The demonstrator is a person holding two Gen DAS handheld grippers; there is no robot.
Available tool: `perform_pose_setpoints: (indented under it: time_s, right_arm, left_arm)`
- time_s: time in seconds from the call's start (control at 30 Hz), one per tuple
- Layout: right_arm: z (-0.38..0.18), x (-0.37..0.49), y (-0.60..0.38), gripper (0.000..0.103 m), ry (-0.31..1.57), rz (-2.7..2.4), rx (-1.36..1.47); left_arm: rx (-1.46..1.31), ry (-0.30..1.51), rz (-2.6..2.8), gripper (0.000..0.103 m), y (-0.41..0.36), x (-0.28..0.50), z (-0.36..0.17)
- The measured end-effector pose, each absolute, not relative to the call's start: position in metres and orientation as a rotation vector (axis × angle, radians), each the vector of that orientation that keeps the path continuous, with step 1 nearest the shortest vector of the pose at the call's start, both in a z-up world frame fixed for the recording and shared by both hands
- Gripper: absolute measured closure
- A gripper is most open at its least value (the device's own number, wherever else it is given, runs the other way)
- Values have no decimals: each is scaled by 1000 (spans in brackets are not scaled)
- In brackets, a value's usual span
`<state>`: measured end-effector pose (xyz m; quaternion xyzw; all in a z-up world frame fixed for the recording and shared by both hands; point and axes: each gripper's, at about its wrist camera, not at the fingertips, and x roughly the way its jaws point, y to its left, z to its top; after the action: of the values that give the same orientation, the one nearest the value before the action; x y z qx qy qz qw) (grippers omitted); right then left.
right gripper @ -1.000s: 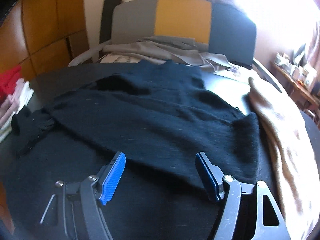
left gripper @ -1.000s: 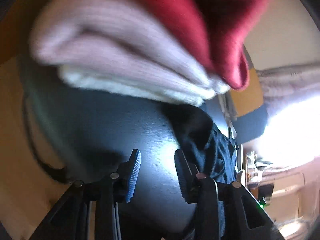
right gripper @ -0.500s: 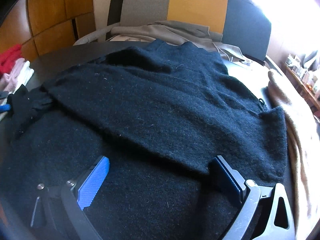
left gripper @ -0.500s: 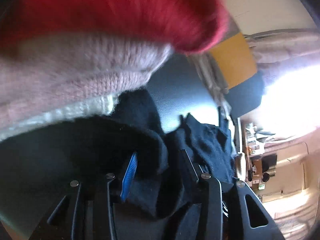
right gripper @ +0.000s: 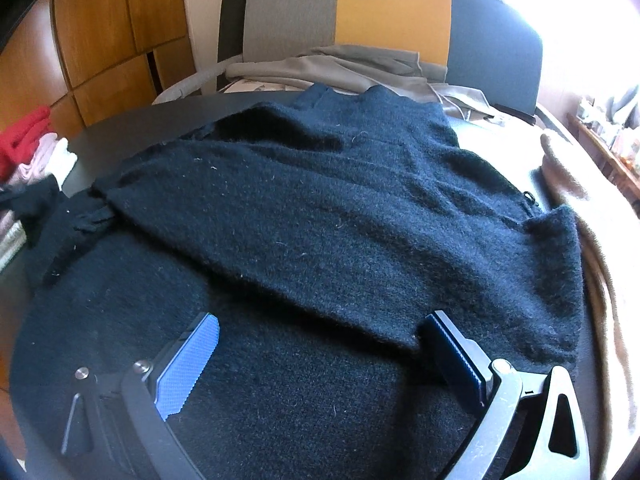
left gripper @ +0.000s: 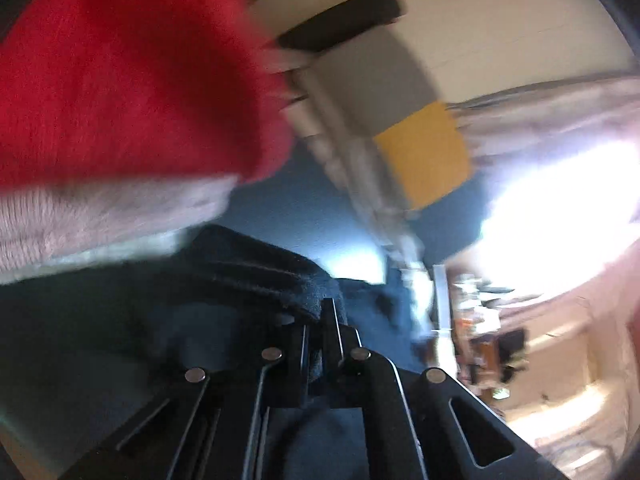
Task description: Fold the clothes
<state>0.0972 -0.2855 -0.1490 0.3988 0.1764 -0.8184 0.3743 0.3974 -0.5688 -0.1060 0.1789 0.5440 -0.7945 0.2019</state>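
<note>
Right tongs [right gripper: 316, 354] spread wide, low over the near hem of the black sweater [right gripper: 320, 216], nothing pinched — left tongs [left gripper: 320, 320] pressed together on the sweater's sleeve end [left gripper: 260, 268]. Sweater lies flat on the dark worktop [right gripper: 132, 124], one sleeve already across the body; step looks like the sleeve fold-in, next carry that cuff across and release. Beyond: stacked red and pink knits [right gripper: 28, 144], chair [right gripper: 392, 12].

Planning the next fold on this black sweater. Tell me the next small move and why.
Probably carry the left gripper, shut on the end of the black sweater's sleeve, across onto the body of the black sweater. That sleeve trails off towards the stack of folded knits, while the right gripper rests wide open over the near edge, holding nothing.
</note>
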Motion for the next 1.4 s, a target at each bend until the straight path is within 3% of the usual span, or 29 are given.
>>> perform_pose_setpoints:
  time_s: [0.13, 0.33, 0.67, 0.77, 0.93, 1.1, 1.13, 1.2, 1.4]
  right_arm:
    - [-148, 97, -284, 0, 442, -2092, 1017]
    - [-146, 96, -280, 0, 404, -2087, 1011]
    - [-143, 89, -270, 0, 285, -2055, 1015]
    - [-142, 88, -267, 0, 256, -2045, 1018]
    - [-143, 84, -264, 0, 212, -2026, 1026]
    - [-142, 84, -265, 0, 218, -2026, 1034]
    - [-140, 84, -264, 2, 218, -2030, 1039]
    - [-133, 84, -261, 22, 197, -2044, 1052]
    - [-112, 50, -248, 23, -240, -1853, 1256]
  left_arm:
    - [468, 1527, -2372, 100, -557, 382, -61]
    - [627, 1570, -2573, 100, -524, 271, -35]
    - [1133, 1547, -2556, 100, -473, 109, -102]
    - [1264, 1553, -2482, 88, -476, 93, -130]
    - [1227, 1539, -2526, 85, -482, 123, -122]
    - [1045, 1495, -2526, 83, -497, 210, -114]
    - [1021, 1491, -2504, 83, -500, 227, -117]
    - [1004, 1466, -2456, 83, -504, 265, -128]
    - [946, 1473, -2302, 82, -516, 366, -168]
